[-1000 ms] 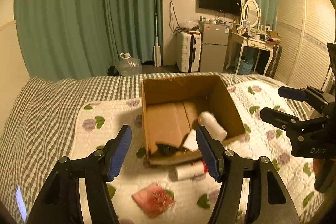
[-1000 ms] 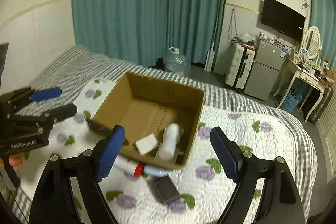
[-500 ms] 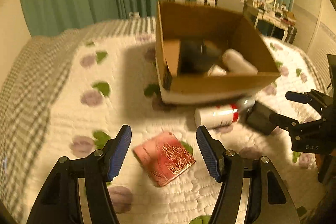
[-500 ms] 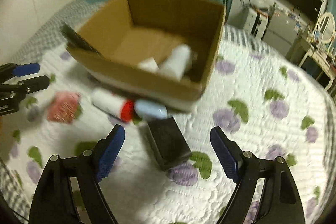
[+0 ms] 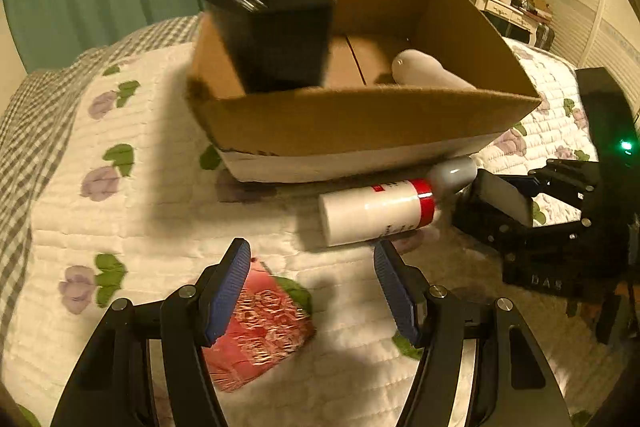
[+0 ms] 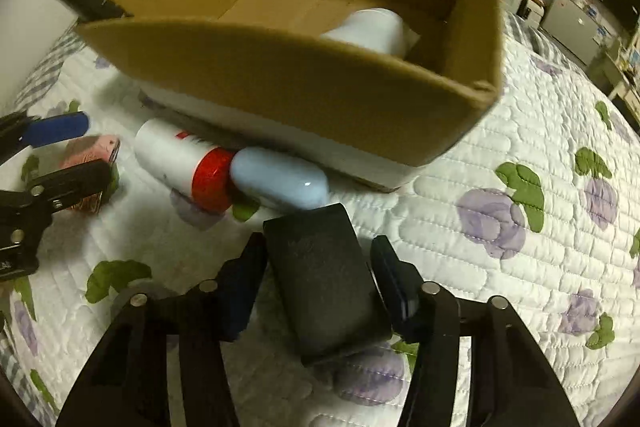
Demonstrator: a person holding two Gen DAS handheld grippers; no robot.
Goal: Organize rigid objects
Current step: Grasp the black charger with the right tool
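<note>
The right gripper [image 6: 318, 273] sits at lower centre of its view, jaws closing around a black case [image 6: 326, 281]; the pads flank its long sides, and contact cannot be confirmed. The left gripper [image 5: 312, 289] stands wide open at lower centre of its view, straddling a red packet [image 5: 256, 331] on the quilt [image 5: 132, 211] without touching it. The box [image 6: 280, 79] fills the upper frame, a white bottle [image 6: 372, 31] lying inside. Against its front wall lie a white tube with a red band [image 6: 180, 159] and a pale blue capsule [image 6: 280, 179]. Risk, as a judgement: the case is smooth, flat and rigid, and the quilt is soft and yielding, so an off-centre clamp could tilt the case or pinch fabric under a pad. The case's far end lies just beside the rounded, glossy capsule, which could roll if nudged. The packet looks thin and foil-patterned, so the left pads may slide over it.
</note>
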